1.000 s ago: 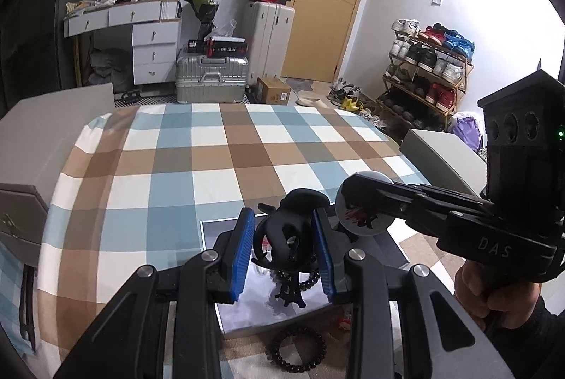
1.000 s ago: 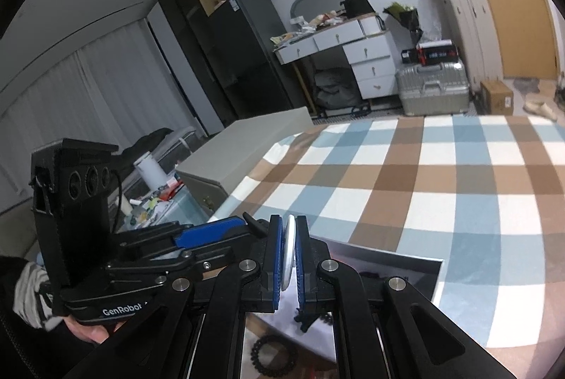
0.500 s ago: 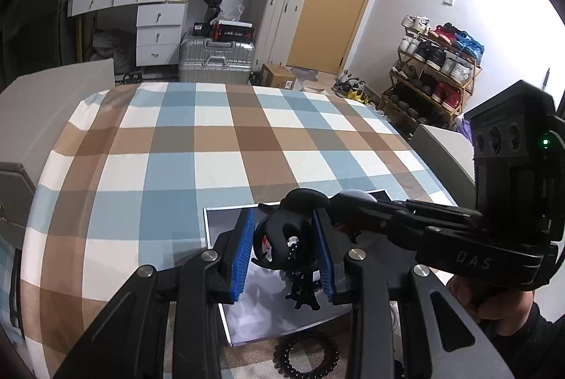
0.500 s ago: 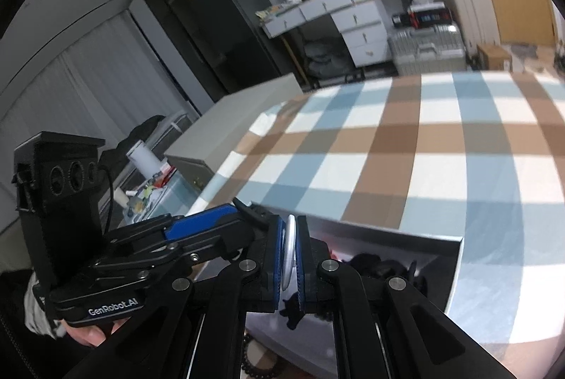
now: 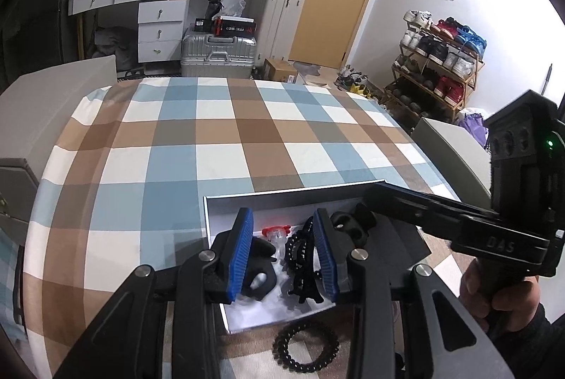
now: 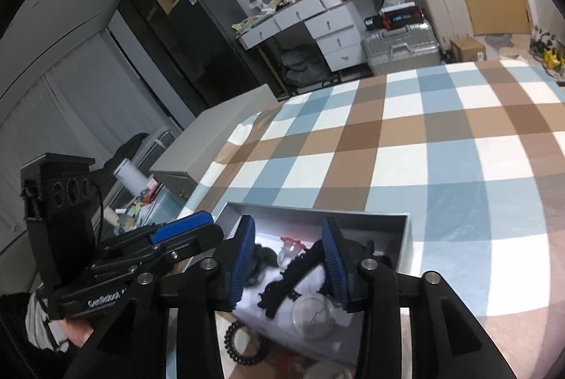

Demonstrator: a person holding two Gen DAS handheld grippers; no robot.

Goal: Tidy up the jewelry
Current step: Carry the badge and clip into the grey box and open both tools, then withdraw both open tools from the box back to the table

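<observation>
A shallow grey box (image 5: 226,202) with a white lining sits at the near edge of the checked table. In it lie a black hair claw (image 5: 259,276), a black beaded piece (image 5: 300,259), a small clear item with a red top (image 5: 275,234) and another black claw (image 5: 349,223). My left gripper (image 5: 284,248) is open and empty just above the box. My right gripper (image 6: 289,264) is open over the same box (image 6: 406,237); a round clear disc (image 6: 312,317) lies in the box below it. A black spiral hair tie (image 5: 305,347) lies on the cloth in front of the box.
The checked tablecloth (image 5: 212,138) stretches beyond the box. Grey box-like units stand at the left (image 5: 42,103) and right (image 5: 448,146) of the table. Beyond are suitcases, a white desk, a door and a shoe rack (image 5: 438,61).
The left gripper has opened and let the black hair claw down into the box. The right gripper has opened and the round disc it held now lies in the box.
</observation>
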